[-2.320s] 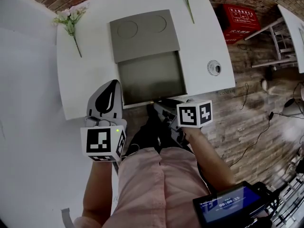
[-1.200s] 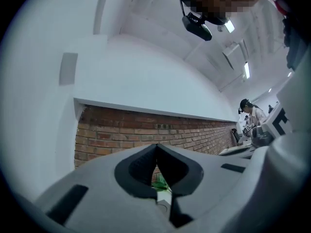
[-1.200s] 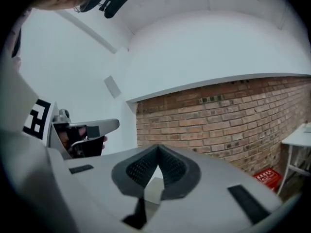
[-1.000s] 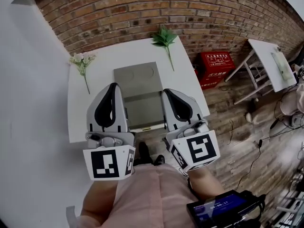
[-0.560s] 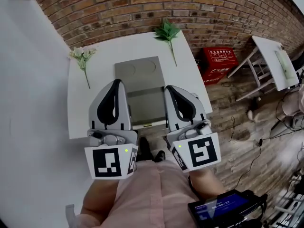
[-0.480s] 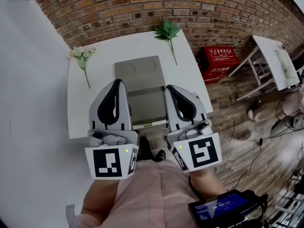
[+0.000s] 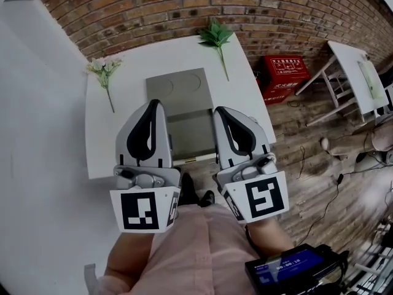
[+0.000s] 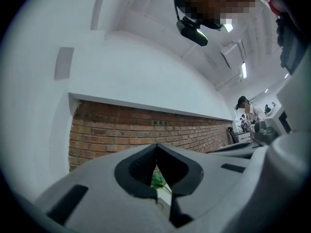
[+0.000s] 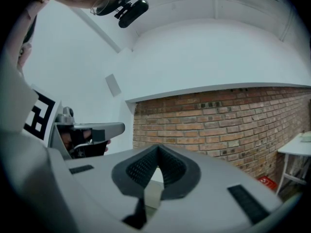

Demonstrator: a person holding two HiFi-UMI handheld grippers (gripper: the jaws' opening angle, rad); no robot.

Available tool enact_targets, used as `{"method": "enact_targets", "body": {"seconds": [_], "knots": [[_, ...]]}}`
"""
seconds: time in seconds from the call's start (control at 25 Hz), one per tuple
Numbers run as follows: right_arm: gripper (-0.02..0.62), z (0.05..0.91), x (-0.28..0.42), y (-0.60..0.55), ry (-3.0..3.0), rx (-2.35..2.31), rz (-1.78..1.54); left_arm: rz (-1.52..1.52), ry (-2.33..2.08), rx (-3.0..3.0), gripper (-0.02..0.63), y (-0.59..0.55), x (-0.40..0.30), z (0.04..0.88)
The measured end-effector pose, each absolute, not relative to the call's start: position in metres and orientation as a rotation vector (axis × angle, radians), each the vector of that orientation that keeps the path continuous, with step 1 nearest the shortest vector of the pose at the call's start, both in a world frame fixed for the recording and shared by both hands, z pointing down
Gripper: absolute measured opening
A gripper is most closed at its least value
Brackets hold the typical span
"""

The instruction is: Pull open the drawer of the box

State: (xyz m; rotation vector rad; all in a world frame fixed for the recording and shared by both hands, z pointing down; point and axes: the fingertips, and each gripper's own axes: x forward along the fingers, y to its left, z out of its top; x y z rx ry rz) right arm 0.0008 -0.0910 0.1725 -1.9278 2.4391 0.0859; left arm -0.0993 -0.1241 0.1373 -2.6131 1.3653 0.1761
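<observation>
The grey box (image 7: 179, 91) lies on the white table (image 7: 116, 146), its top marked with two round outlines. Its drawer (image 7: 191, 134) stands pulled out toward the table's near edge. Both grippers are held up close to the head camera, side by side, above and short of the drawer, touching nothing. The left gripper (image 7: 151, 103) is shut and empty; in its own view the jaws (image 8: 156, 147) meet with only a green sprig showing beyond. The right gripper (image 7: 221, 110) is likewise shut and empty, its pads closed together (image 9: 158, 148).
A white flower stem (image 7: 103, 71) lies at the table's left, a green sprig (image 7: 215, 37) at its far edge. A brick wall (image 7: 184, 5) backs the table. A red crate (image 7: 284, 78) and a second white table (image 7: 353, 63) stand on the wooden floor to the right.
Earlier the right gripper was low at the drawer's front; both grippers have since risen side by side in front of the camera. Over the last second they barely shift.
</observation>
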Motion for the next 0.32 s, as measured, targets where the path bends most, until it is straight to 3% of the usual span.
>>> {"method": "enact_targets", "body": {"seconds": [0.32], "knots": [[0.003,0.1746,0.0067,-0.0941,2.436,-1.928,0.098,0.156,1.351,-2.619,0.008,-0.1263,-0.0902,0.1426]]}}
